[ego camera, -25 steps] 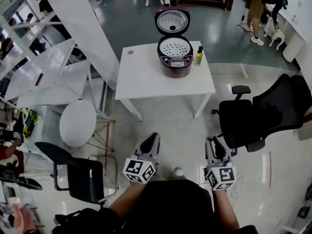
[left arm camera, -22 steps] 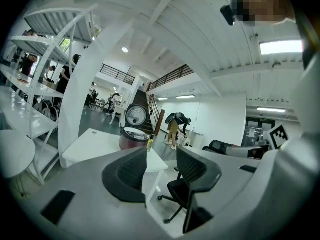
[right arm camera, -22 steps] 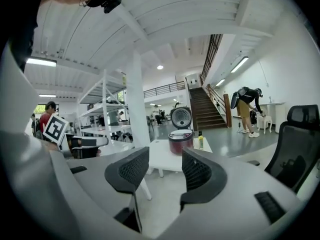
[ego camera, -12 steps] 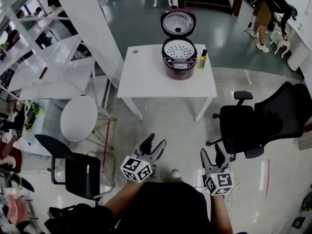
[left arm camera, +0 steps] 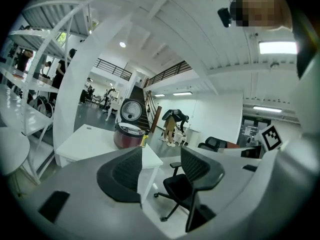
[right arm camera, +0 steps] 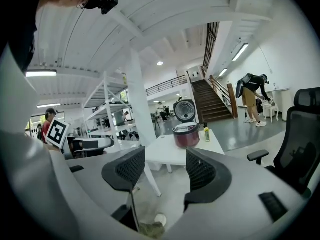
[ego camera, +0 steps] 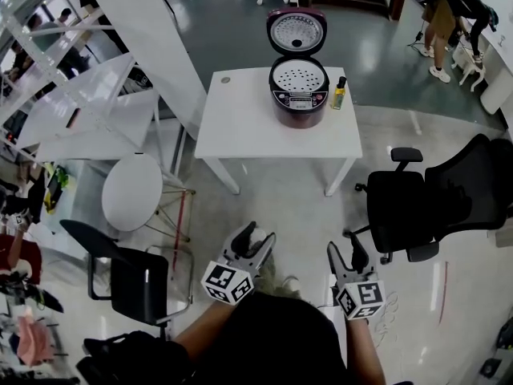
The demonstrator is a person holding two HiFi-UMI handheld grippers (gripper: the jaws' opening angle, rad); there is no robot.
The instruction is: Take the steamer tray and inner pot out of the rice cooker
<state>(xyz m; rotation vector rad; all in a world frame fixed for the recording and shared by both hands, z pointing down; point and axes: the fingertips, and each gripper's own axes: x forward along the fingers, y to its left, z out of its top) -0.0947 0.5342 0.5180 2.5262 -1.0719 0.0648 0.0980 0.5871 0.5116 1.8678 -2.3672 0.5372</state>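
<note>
A dark red rice cooker (ego camera: 299, 95) stands at the far edge of a white table (ego camera: 248, 127), its lid (ego camera: 296, 32) raised. A white perforated steamer tray (ego camera: 298, 76) lies in its top; the inner pot is hidden under it. Both grippers hang low near my body, well short of the table. My left gripper (ego camera: 255, 243) and right gripper (ego camera: 345, 249) are open with nothing between the jaws; both have just been opening. The cooker (left arm camera: 128, 135) shows far off beyond the left gripper (left arm camera: 160, 171), and the cooker (right arm camera: 186, 135) likewise beyond the right gripper (right arm camera: 162, 171).
A small yellow bottle (ego camera: 340, 95) stands right of the cooker. A black office chair (ego camera: 433, 199) is on the floor at right, a round white stool (ego camera: 132, 191) and a black chair (ego camera: 128, 283) at left, beside white shelving (ego camera: 72, 111). A person (ego camera: 449, 10) bends at the back right.
Both grippers' jaws have gone from nearly shut to wide open. The right gripper has sunk slightly; both stay low in front of me.
</note>
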